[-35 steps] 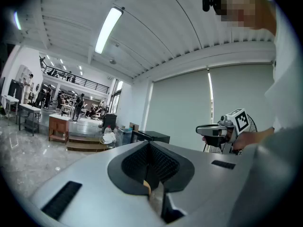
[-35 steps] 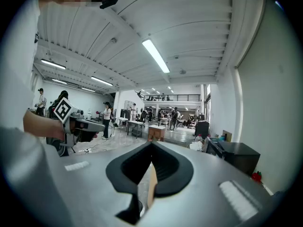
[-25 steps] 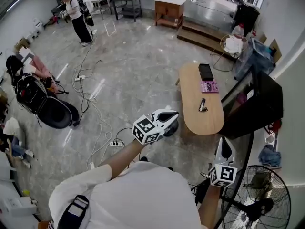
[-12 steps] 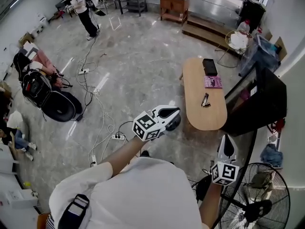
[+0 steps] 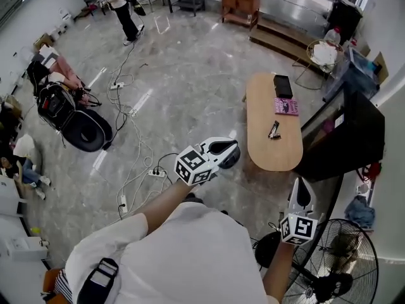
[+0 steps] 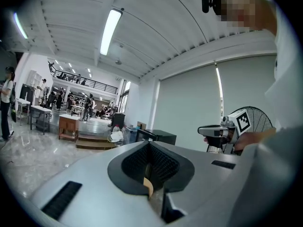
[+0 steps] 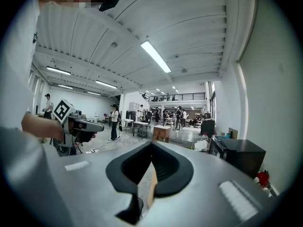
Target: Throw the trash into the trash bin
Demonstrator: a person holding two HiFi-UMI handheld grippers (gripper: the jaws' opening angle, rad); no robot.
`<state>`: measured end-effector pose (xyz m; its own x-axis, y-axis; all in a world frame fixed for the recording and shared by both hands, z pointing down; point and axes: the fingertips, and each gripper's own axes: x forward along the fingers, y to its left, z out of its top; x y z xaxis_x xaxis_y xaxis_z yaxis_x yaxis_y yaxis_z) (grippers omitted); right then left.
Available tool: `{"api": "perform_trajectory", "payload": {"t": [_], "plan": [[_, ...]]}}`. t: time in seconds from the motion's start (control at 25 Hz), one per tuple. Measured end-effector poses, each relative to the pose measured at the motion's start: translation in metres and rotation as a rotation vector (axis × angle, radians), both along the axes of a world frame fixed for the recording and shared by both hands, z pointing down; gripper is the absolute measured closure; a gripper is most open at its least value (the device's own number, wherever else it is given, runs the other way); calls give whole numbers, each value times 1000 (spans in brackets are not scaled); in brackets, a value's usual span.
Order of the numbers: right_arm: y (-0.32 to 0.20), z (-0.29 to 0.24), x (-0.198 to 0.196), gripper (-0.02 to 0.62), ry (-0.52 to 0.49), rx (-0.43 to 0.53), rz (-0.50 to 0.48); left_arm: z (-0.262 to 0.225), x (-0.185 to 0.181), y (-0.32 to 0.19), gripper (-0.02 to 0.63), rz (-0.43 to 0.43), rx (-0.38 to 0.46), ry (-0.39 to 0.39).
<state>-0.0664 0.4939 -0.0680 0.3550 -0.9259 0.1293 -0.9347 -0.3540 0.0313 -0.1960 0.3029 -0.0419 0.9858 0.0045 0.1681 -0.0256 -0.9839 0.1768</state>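
My left gripper (image 5: 226, 151) is held out level over the grey floor, its jaws closed together with nothing between them; its own view shows the black pads (image 6: 161, 164) meeting. My right gripper (image 5: 301, 190) is lower right, near a standing fan, jaws also closed and empty (image 7: 151, 169). Each gripper shows in the other's view: the right gripper (image 6: 221, 131), the left gripper (image 7: 79, 125). An oval wooden table (image 5: 269, 154) lies ahead with a small dark object (image 5: 273, 130), a purple book (image 5: 285, 106) and a black item (image 5: 283, 86) on it. I cannot make out a trash bin for certain.
A black cabinet (image 5: 351, 138) stands right of the table, the fan (image 5: 329, 268) near my right arm. Cables and a power strip (image 5: 155, 171) trail over the floor at left. A round black object (image 5: 85, 132) and seated people are at far left; a person (image 5: 123, 8) stands at the back.
The whole scene has slid in the head view as the person carrying the grippers moves across the floor. Both grippers stay shut and keep their pose in front of the body.
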Motion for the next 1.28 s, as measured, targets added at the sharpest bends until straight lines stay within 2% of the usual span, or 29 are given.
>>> {"api": "perform_trajectory", "payload": {"t": [0.32, 0.64, 0.92, 1.28], "plan": [[1, 10, 18, 584, -7, -26, -39, 8, 13, 4, 603, -31, -7, -9], [-25, 21, 33, 584, -17, -45, -50, 16, 28, -20, 603, -31, -22, -18], [-69, 26, 59, 584, -15, -54, -11, 25, 54, -67, 603, 6, -35, -20], [-134, 42, 109, 584, -39, -77, 47, 39, 116, -143, 603, 55, -48, -36]]}}
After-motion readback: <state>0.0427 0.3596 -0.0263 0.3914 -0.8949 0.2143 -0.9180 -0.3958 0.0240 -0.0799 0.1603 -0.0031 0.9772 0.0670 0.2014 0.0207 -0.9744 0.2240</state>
